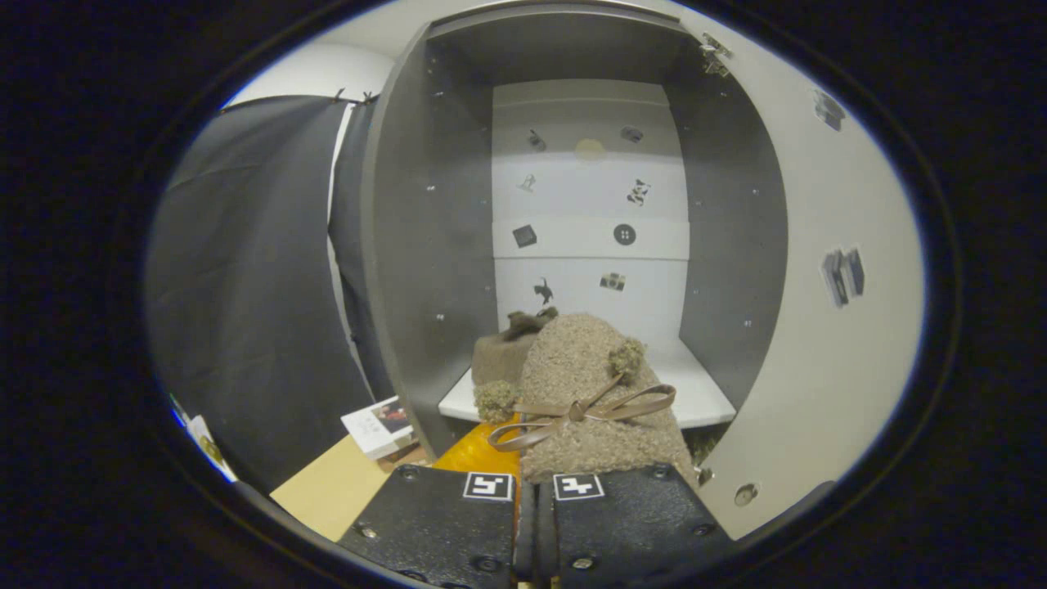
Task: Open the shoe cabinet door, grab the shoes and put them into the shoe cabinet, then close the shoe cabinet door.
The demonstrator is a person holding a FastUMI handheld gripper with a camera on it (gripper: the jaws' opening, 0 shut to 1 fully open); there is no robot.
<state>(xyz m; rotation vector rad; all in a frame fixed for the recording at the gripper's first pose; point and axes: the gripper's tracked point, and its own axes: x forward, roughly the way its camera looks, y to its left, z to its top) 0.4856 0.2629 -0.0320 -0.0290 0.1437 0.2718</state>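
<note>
Hand-held gripper [536, 483] fingers together, apparently clamped on heel of fuzzy slipper [593, 393] w/ ribbon bow; grip pt hidden, so prob. not certain. Slipper's toe points into open shoe cabinet [409, 245], above white shelf [695, 397]. Second slipper [499, 356] already on shelf, just left. Door [818, 327] swung open at right. Risk: thin pinch slips, shoe drops short of shelf edge or knocks other slipper.
</note>
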